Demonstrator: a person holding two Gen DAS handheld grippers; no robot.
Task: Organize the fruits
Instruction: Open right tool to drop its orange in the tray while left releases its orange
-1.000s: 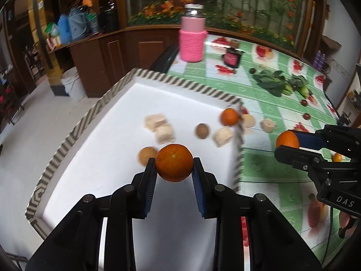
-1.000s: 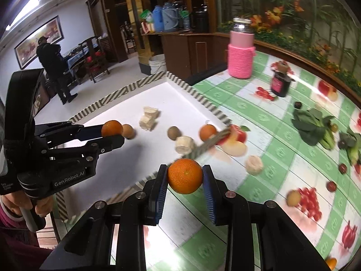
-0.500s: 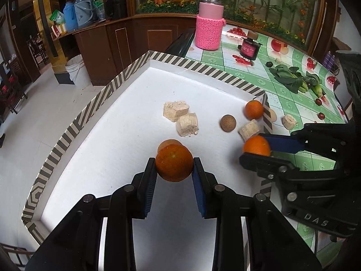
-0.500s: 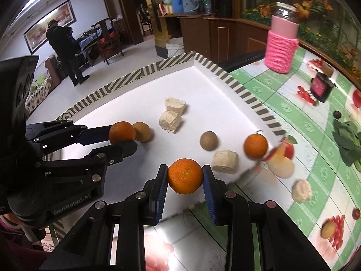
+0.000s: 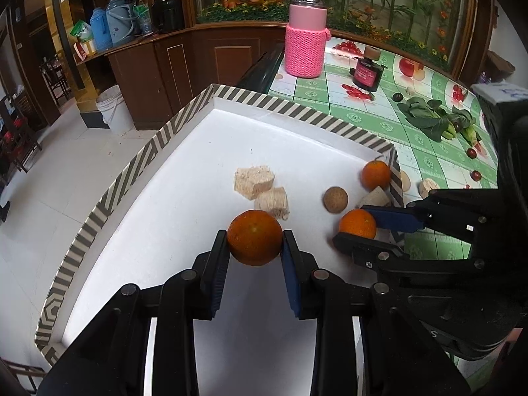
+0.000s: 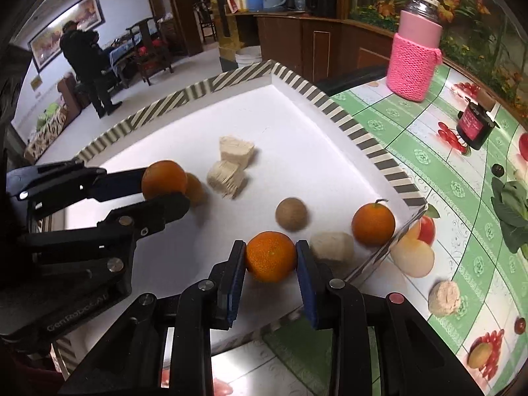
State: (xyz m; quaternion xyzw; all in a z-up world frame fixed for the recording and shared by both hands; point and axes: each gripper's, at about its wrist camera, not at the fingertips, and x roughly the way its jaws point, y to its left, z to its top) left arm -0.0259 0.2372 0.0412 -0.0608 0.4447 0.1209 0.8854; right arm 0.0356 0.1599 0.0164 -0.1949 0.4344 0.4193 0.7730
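Observation:
My left gripper is shut on an orange and holds it over the white tray with the striped rim. My right gripper is shut on a second orange above the tray's near right part; it also shows in the left wrist view. A third orange lies in the tray's right corner. A brown round fruit lies beside it. Another orange-brown fruit lies behind the left gripper's orange.
Pale cut chunks lie mid-tray, one more by my right finger. On the green fruit-print tablecloth stand a pink knitted bottle, a small dark jar, leafy greens and a pale chunk. A person stands far left.
Both grippers have moved forward over the tray with their oranges. The right gripper has come in from the tablecloth side past the rim. The left orange now hides the fruit behind it.

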